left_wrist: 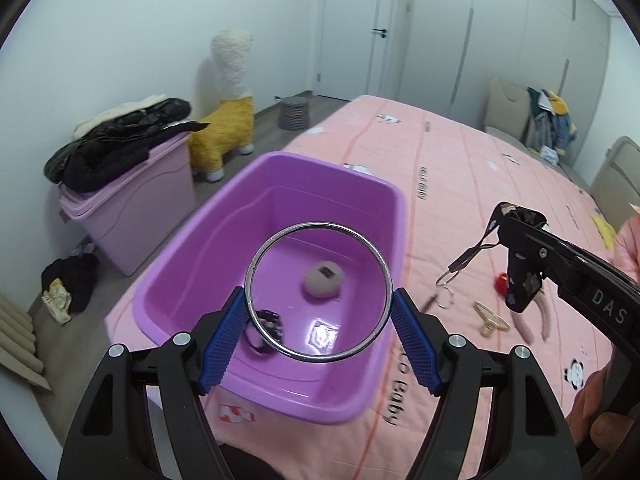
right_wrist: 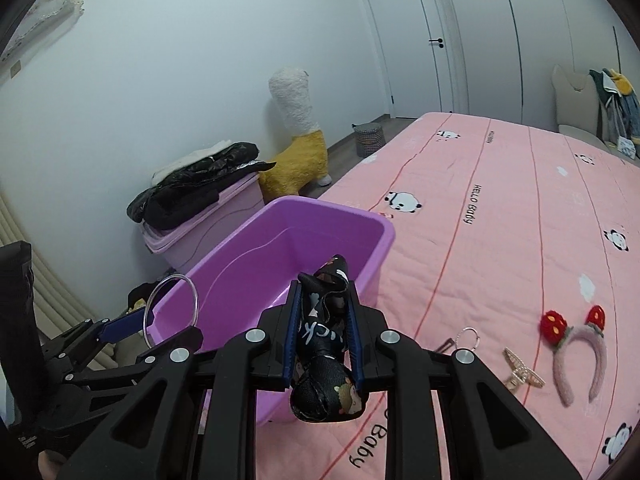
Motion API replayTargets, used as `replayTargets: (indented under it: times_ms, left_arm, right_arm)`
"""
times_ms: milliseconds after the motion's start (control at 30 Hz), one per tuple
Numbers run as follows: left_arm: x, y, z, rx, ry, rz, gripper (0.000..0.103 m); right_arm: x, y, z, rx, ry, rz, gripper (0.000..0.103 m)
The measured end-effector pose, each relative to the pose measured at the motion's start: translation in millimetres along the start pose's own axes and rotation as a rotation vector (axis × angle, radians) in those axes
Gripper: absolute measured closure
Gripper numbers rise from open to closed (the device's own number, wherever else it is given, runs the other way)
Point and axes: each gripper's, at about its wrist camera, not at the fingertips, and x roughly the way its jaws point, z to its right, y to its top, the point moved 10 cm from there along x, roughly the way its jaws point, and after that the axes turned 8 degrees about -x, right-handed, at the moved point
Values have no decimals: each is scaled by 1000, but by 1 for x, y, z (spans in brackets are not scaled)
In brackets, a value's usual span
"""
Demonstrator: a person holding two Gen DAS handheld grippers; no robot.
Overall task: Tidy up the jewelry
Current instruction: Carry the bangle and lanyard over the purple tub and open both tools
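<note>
Pink bed (right_wrist: pixel 500 240) w/ panda print fills the room's middle; a purple bin (left_wrist: pixel 384 200) sits on its near corner. L gripper (left_wrist: pixel 318 312) hangs over the bin, its fingers (left_wrist: pixel 224 340) clamped on a silver bangle (left_wrist: pixel 256 256) across its width, hoop facing the cam. R gripper (right_wrist: pixel 323 340) is just beside the bin's near-right side, fingers nearly together, pinching a bunched black lanyard (right_wrist: pixel 324 364) whose strap and ring trail down toward the bed in the left view. Step in hand looks like dropping both into the bin. To do it well: lower the bangle close to the bin floor before letting go, so it doesn't bounce or roll out; bring the R gripper fully over the rim first, so the dangling end clears the wall & doesn't snag. Count: 1 bin on the bed, holding 2 things, a grey puff (left_wrist: pixel 322 282) and a dark beaded piece (left_wrist: pixel 268 330). 1 bangle, 1 lanyard. Loose on the bed: 1 headband (right_wrist: pixel 576 356), 1 hair claw (right_wrist: pixel 522 374), 1 key ring (right_wrist: pixel 468 338), 1 small dark clip (right_wrist: pixel 442 346).
</note>
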Motion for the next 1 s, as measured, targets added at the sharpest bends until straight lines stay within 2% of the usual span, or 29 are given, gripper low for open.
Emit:
replayTargets:
  times_ms: [200,400,600,1000]
  left_arm:
    - [22,21,-43,-56,67,-9,32]
    - [56,8,-65,-93,102,-79,32]
    - [79,-4,-76,-101,133,-129,32]
    - [109,-10,-84,-119,168,-216,32]
  right_arm:
    - [49,18,-31,-39,56,-50,82]
    - [99,15,-46,-62,83,-138,82]
    - [141,-1,-50,-78,91,-231,82]
    - [183,-21,-46,-94,65,-363,82]
